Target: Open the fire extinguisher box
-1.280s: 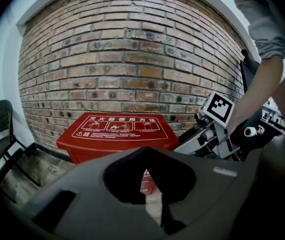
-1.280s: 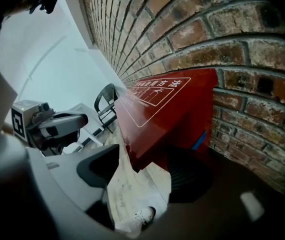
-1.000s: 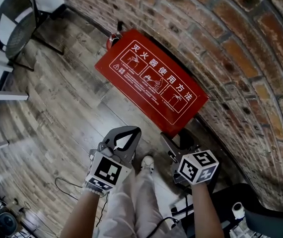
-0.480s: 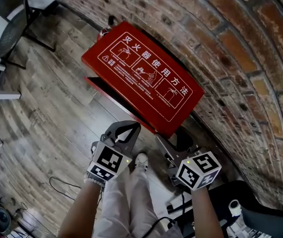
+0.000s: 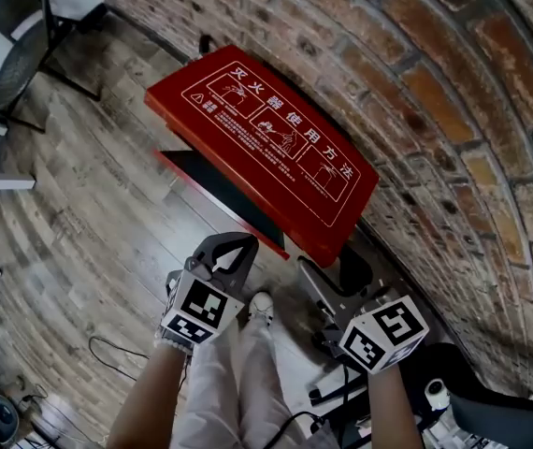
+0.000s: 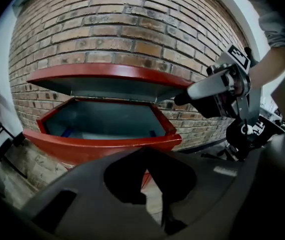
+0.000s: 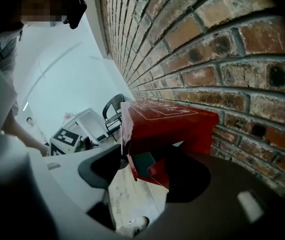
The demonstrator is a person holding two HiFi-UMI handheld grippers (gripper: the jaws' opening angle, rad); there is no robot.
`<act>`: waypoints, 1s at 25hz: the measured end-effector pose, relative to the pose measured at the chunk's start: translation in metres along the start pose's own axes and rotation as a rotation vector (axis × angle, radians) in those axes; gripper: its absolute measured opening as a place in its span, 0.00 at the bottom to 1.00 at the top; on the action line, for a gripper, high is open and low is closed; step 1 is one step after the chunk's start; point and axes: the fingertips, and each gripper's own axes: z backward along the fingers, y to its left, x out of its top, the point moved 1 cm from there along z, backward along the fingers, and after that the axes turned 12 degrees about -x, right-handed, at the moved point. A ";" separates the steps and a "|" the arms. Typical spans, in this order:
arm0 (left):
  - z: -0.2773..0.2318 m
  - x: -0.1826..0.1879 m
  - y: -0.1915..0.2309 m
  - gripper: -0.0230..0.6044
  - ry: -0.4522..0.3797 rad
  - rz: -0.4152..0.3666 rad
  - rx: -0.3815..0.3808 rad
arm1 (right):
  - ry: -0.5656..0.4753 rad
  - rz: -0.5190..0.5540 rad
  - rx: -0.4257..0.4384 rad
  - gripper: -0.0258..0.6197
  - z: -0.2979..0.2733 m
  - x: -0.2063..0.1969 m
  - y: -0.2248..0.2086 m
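The red fire extinguisher box (image 6: 97, 144) stands on the floor against the brick wall. Its lid (image 5: 276, 148), printed with white instruction pictures, is tilted up, and the dark inside (image 5: 201, 174) shows beneath it. My right gripper (image 5: 334, 267) is at the lid's near right corner. Its jaws are wide and closing, with the lid's corner (image 7: 152, 134) between them, one finger (image 6: 185, 97) under the lid's edge. My left gripper (image 5: 246, 243) hovers in front of the box, shut and holding nothing.
A brick wall (image 5: 435, 92) runs behind the box. A black chair (image 5: 19, 45) stands at the far left on the wooden floor (image 5: 89, 213). A cable (image 5: 117, 349) lies near my feet, and dark equipment (image 5: 491, 400) sits at the lower right.
The lid has swung up from nearly closed, and the box's dark inside now shows under it. The right gripper stays at the lid's corner; the left gripper has barely moved.
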 end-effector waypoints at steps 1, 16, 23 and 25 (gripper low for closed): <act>0.000 -0.002 0.000 0.03 0.005 -0.003 -0.001 | -0.009 0.009 -0.001 0.46 0.002 0.003 0.000; 0.000 -0.002 -0.001 0.03 0.028 -0.008 -0.008 | -0.166 0.147 -0.237 0.16 0.016 0.067 -0.045; 0.000 -0.003 -0.002 0.03 0.026 -0.003 -0.004 | -0.190 0.209 -0.304 0.14 0.011 0.092 -0.071; 0.001 -0.002 -0.001 0.03 0.024 -0.004 -0.001 | -0.198 0.210 -0.331 0.14 0.010 0.101 -0.083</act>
